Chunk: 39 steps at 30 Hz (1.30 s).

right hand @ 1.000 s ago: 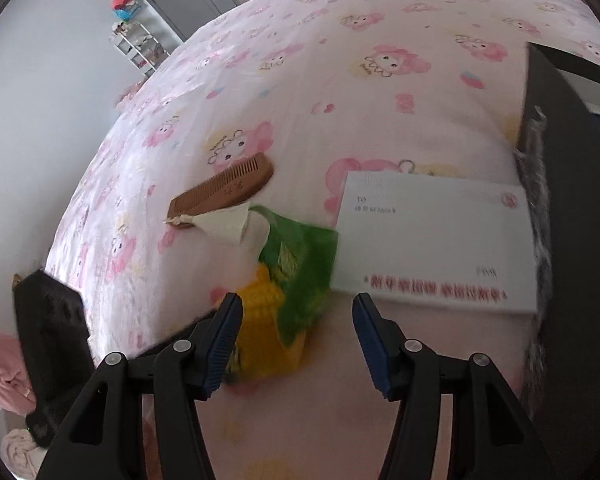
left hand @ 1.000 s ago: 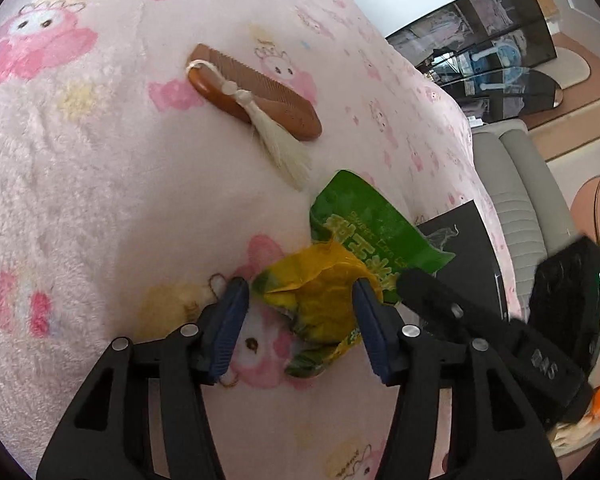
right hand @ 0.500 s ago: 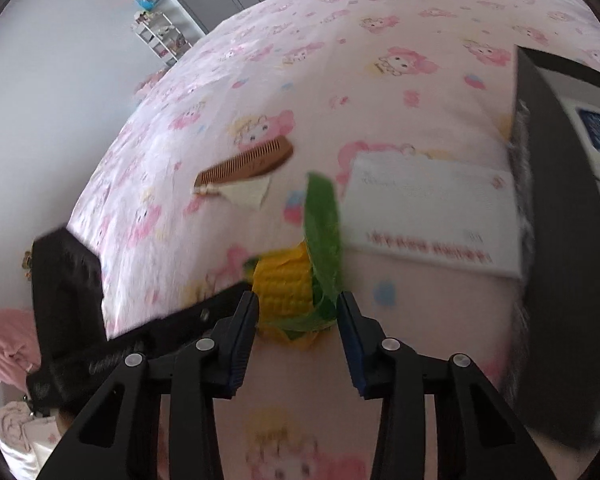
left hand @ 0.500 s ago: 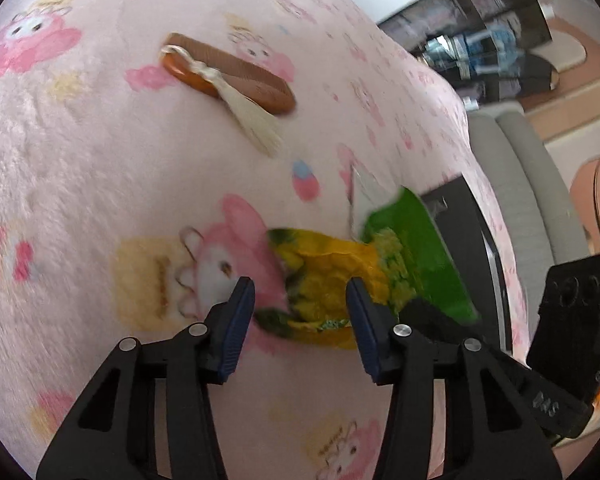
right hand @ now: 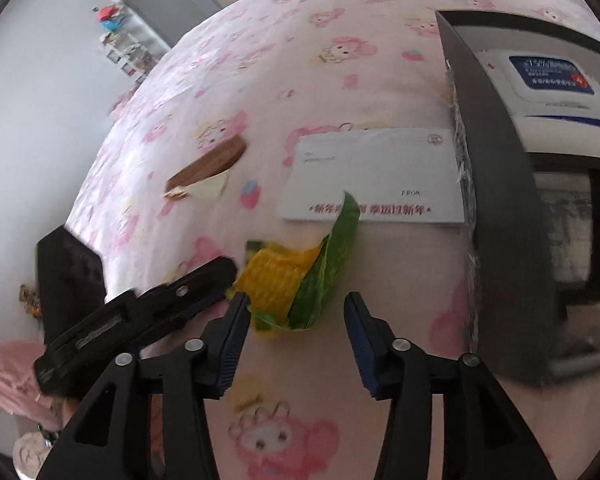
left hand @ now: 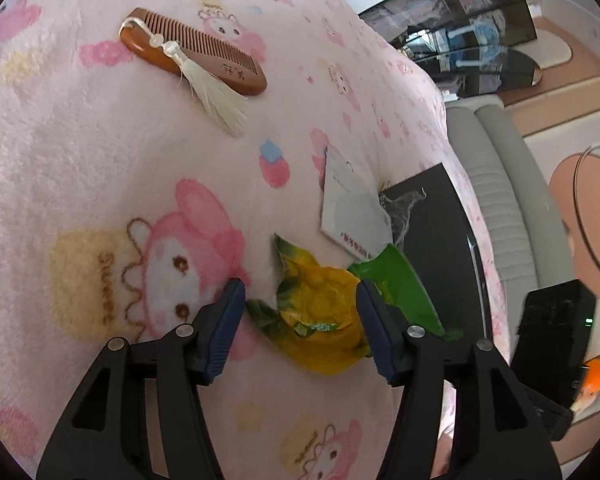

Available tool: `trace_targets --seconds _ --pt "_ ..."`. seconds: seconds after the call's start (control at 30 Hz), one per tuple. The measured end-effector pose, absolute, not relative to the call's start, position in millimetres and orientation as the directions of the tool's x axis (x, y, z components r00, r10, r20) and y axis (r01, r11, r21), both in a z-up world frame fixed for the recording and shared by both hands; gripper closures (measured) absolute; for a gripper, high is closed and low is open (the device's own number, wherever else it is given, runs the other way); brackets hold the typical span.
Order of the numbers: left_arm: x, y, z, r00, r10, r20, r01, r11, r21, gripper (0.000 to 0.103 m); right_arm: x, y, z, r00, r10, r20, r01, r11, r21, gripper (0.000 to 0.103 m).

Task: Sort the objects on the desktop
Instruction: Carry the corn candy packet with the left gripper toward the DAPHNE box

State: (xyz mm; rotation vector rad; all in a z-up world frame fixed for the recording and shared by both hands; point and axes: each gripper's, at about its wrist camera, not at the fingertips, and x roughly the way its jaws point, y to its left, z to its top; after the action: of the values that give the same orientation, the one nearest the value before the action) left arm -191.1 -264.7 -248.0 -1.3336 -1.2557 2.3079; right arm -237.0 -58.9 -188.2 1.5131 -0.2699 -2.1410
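Observation:
A yellow and green corn snack packet (left hand: 320,316) lies crumpled on the pink cartoon blanket (left hand: 100,160), its green flap standing up against the white envelope (left hand: 352,204). My left gripper (left hand: 300,330) straddles the packet with its jaws opening; there is a gap at the left pad. In the right wrist view the packet (right hand: 284,280) sits just ahead of my right gripper (right hand: 298,338), close to the left fingertip. These jaws are opening too, and the right pad is well apart from it. The left gripper's black finger (right hand: 140,312) reaches in from the left.
A brown wooden comb (left hand: 204,56) with a white tassel lies farther back on the blanket. The envelope (right hand: 376,176) rests beside a black box (right hand: 500,200) that holds a white and blue pack (right hand: 548,76). A grey sofa (left hand: 496,184) stands past the blanket's right edge.
The packet has shifted right, off the comb's tassel and toward the envelope and black box. Both grippers narrowed on it half a second ago and now stand wider.

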Motion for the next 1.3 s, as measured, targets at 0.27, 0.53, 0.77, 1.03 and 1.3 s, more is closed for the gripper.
trace_targets --seconds 0.27,0.53,0.77,1.03,1.3 --pt "-194.7 -259.5 -251.2 -0.558 0.560 -0.612 0.212 -0.617 -0.758 0.039 -241.7 -67.5 -202.4 -0.264 -0.524 -0.809 0.251 -0.848 0.467 0.059" --pt "-170.9 -239.5 -228.8 -0.517 0.618 -0.592 0.169 -0.605 -0.778 0.039 -217.6 -47.8 -175.4 -0.292 -0.528 -0.797 0.247 -0.847 0.471 0.067" --pt "-117.8 -189.2 -200.6 -0.502 0.620 -0.604 0.124 -0.639 -0.759 0.039 -158.7 -1.4 -149.6 -0.300 -0.544 -0.784 0.254 -0.837 0.484 0.067" --pt "-82.0 -120.7 -219.3 -0.387 0.633 -0.671 0.132 -0.681 -0.720 0.042 -97.9 70.8 -163.2 -0.313 -0.504 -0.805 0.141 -0.863 0.485 0.067" --pt "-75.7 -126.4 -215.3 -0.406 0.546 -0.733 0.178 -0.740 -0.649 0.047 -93.9 103.5 -163.2 -0.344 -0.469 -0.813 0.091 -0.879 0.469 0.067"
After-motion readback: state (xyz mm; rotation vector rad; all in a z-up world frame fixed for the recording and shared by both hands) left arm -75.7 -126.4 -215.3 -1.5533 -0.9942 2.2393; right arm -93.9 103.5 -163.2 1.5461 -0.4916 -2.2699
